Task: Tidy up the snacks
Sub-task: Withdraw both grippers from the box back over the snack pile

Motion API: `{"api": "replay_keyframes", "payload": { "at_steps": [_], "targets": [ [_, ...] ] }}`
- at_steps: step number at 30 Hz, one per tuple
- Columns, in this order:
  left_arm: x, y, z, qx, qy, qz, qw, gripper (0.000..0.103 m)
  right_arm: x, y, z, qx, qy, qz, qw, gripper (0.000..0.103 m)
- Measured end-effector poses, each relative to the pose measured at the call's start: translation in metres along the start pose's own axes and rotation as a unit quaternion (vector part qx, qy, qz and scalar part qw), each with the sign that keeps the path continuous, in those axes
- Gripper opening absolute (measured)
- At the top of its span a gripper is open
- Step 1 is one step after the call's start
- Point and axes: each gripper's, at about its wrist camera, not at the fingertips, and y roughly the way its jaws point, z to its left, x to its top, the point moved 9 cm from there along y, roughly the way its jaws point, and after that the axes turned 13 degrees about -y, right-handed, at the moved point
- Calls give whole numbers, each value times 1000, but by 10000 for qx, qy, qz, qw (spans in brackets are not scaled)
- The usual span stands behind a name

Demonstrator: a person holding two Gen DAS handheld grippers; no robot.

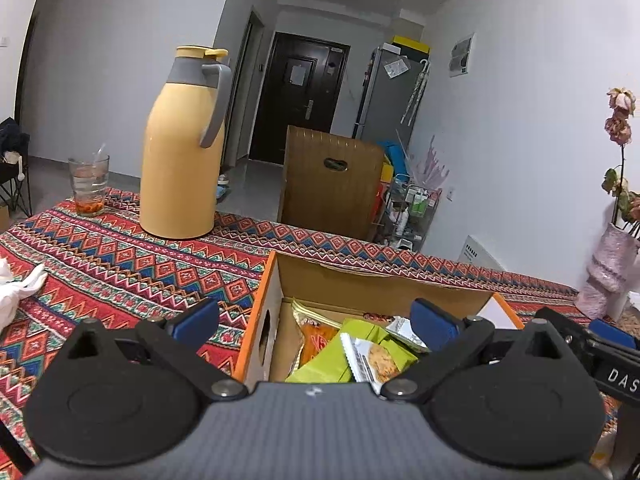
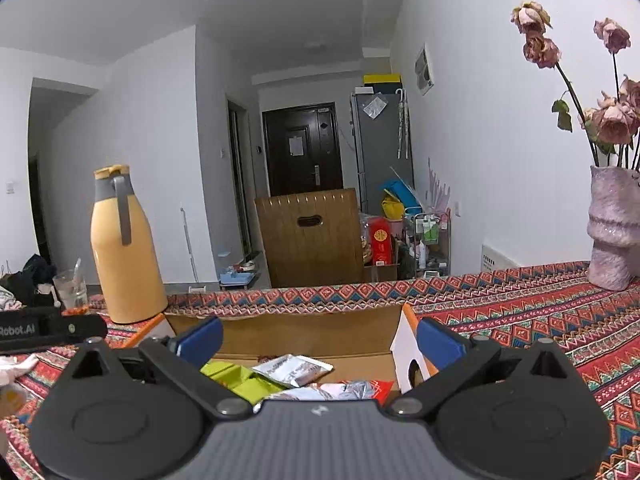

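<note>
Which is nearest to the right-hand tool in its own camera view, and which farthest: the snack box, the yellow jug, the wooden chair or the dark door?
1. Snack box: right under the open right tool, on the table.
2. Yellow jug: to the left, at the table's far edge.
3. Wooden chair: just beyond the table, centre.
4. Dark door: at the hallway's end.

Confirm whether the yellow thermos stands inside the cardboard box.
No: the yellow thermos stands upright on the patterned tablecloth, outside the cardboard box and apart from it.
</note>
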Motion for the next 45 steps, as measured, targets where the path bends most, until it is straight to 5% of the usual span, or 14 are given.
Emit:
{"api": "replay_keyframes", "payload": {
  "at_steps": [10,25,45],
  "targets": [
    [-12,-45,11,-77,192,136,9997,103,2,-49,16,245,-299,-34,9992,103],
    [-59,-97,54,27,241,376,9990,103,-56,-115,29,428,-482,441,9969,103],
    [-97,-89,68,80,439,361,9983,103,-115,-130,19,16,-491,1098,9927,103]
  ]
}}
